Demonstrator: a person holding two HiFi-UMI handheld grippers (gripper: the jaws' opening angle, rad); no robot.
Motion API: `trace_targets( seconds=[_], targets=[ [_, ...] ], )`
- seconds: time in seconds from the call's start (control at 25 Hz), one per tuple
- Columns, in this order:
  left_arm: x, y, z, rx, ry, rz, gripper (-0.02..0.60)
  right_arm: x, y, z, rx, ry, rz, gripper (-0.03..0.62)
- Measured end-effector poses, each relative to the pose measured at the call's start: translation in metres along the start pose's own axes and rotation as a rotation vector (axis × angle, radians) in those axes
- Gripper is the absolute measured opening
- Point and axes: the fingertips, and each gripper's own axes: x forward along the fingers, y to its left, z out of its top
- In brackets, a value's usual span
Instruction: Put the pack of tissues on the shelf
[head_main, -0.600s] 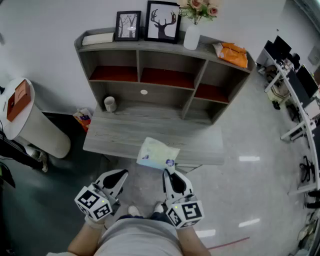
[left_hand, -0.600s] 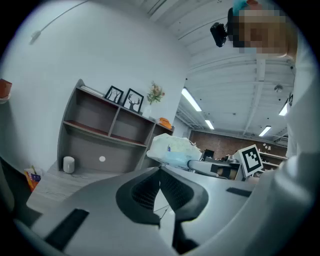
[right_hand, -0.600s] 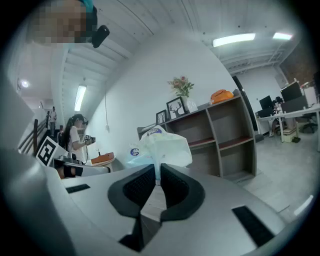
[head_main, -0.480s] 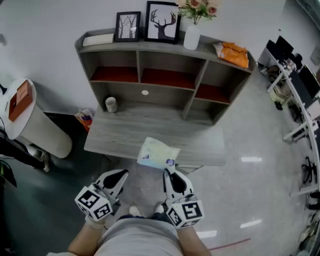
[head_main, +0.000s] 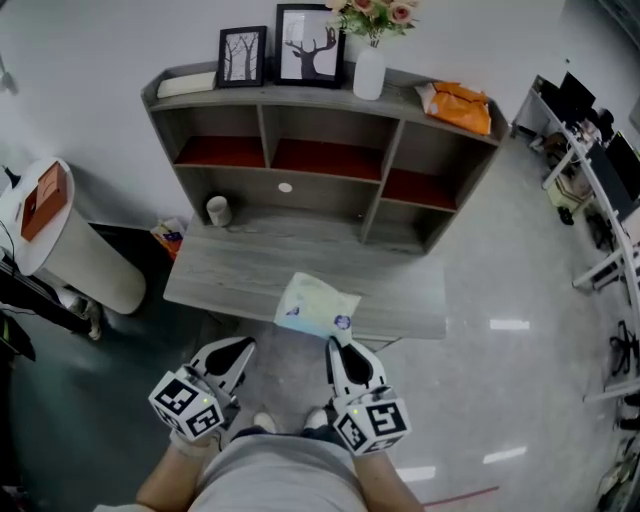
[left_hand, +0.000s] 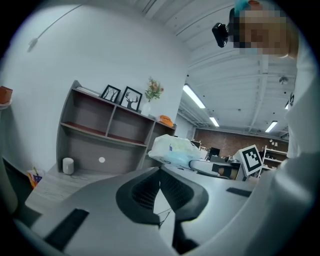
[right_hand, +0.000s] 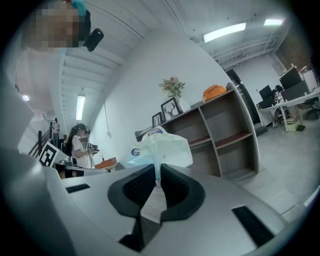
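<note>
The pack of tissues (head_main: 316, 307), a pale soft packet with a blue round label, hangs over the front edge of the grey desk (head_main: 240, 270). My right gripper (head_main: 337, 346) is shut on its near edge; in the right gripper view the packet (right_hand: 161, 146) rises from between the closed jaws of that gripper (right_hand: 158, 174). My left gripper (head_main: 243, 348) is beside it on the left, shut and holding nothing (left_hand: 160, 171). The grey shelf unit (head_main: 265, 150) with red-floored compartments stands at the back of the desk.
On top of the shelf unit are two framed pictures (head_main: 308, 45), a white vase of flowers (head_main: 368, 70), an orange bag (head_main: 458, 105) and a book (head_main: 185, 85). A white cup (head_main: 217, 209) stands on the desk. A white round stand (head_main: 60, 245) is at left, office desks (head_main: 600, 190) at right.
The head view has shifted slightly, so the shelf unit sits a little further left. Both grippers and the pack keep their places.
</note>
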Motion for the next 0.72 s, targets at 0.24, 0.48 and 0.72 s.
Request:
trace_targets(
  seconds=[0.24,0.48,0.72],
  targets=[
    [0.021,-0.012,0.001,0.012,-0.008,0.054,0.017,-0.017,-0.036,0.01,-0.004,-0.005,-0.001,0.043],
    [0.041,-0.027,-0.001,0.025,-0.002,0.054,0.017,-0.024,-0.059,0.008,0.016,-0.002,-0.008,0.043],
    [0.055,-0.015,-0.005,0.009,0.0,0.048,0.017,-0.015,-0.071,0.005,0.016,0.009,-0.022,0.043]
  ],
)
